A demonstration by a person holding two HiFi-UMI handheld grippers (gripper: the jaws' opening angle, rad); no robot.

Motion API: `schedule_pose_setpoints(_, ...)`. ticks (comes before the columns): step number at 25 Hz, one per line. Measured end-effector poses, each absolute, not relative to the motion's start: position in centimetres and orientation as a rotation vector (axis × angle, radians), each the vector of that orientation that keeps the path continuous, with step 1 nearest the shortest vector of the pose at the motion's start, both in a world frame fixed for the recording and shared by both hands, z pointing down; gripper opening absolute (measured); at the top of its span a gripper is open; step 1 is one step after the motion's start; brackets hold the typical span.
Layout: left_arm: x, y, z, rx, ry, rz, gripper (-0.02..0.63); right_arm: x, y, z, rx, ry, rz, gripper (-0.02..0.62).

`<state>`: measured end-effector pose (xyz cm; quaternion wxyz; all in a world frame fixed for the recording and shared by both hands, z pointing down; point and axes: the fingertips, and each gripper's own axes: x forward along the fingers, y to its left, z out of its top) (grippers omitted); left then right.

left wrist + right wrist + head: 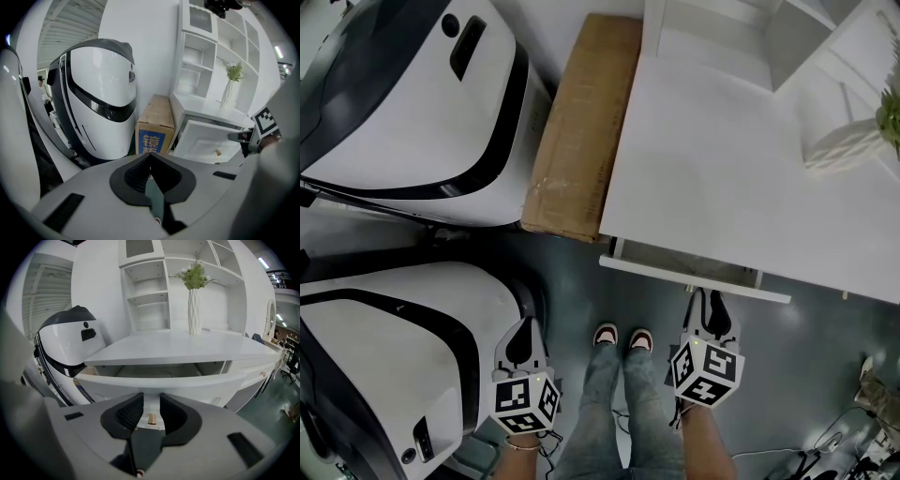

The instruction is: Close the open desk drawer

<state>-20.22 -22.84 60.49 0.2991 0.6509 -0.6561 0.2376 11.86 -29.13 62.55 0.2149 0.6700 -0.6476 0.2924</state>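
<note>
Drawer [159, 380] before level right gripper [150, 398] (fingers [131, 411] apart)

Lower centre, the person wears faded blue jeans [614, 403] and shoes [606, 334] with what look like red-and-white toes; a thin bracelet [523, 447] rings the left wrist.

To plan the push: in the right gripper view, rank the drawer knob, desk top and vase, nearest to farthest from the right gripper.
1. Drawer knob, low centre, seen between the open jaws.
2. Desk top, higher up, behind it.
3. Vase, at the desk's back.
</note>
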Motion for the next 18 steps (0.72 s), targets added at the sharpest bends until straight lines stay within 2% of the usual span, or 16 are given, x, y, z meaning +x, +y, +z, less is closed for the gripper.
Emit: schedule_pose_setpoints(18, -21.8, -22.1, 59.7, 1.656, -1.811, 0.604, 0.018, 12.6, -32.9, 62.6, 1.868, -1.796, 0.757, 0.117)
